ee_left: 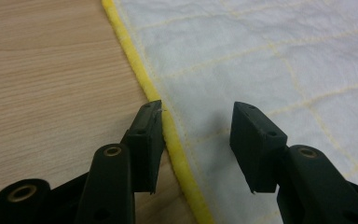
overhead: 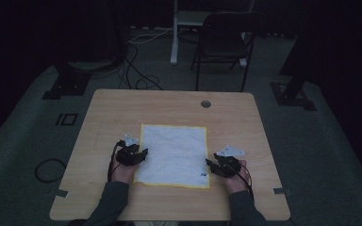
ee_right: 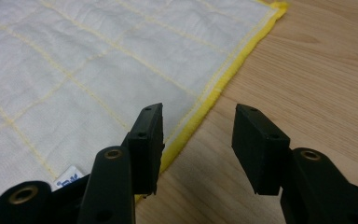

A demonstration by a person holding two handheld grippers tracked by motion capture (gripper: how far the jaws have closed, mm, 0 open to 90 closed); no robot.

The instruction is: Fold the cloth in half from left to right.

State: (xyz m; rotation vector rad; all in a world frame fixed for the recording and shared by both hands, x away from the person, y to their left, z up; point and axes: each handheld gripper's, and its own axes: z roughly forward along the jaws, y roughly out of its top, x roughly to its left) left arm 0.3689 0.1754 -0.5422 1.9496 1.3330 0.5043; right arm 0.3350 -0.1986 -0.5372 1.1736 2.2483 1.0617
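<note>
Though flat, cloth (overhead: pixel 174 154) between both tongs.

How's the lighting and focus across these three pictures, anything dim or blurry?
High view: dim and underexposed, the room behind nearly black, the cloth brightest on the table. Left gripper view: bright and even, cloth weave sharp, left gripper slightly soft at the bottom edge. Right gripper view: equally bright, no glare, right gripper casting hardly any shadow.

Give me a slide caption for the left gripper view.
Open left gripper straddling the yellow hem of a white cloth lying flat on the wooden table.
</note>
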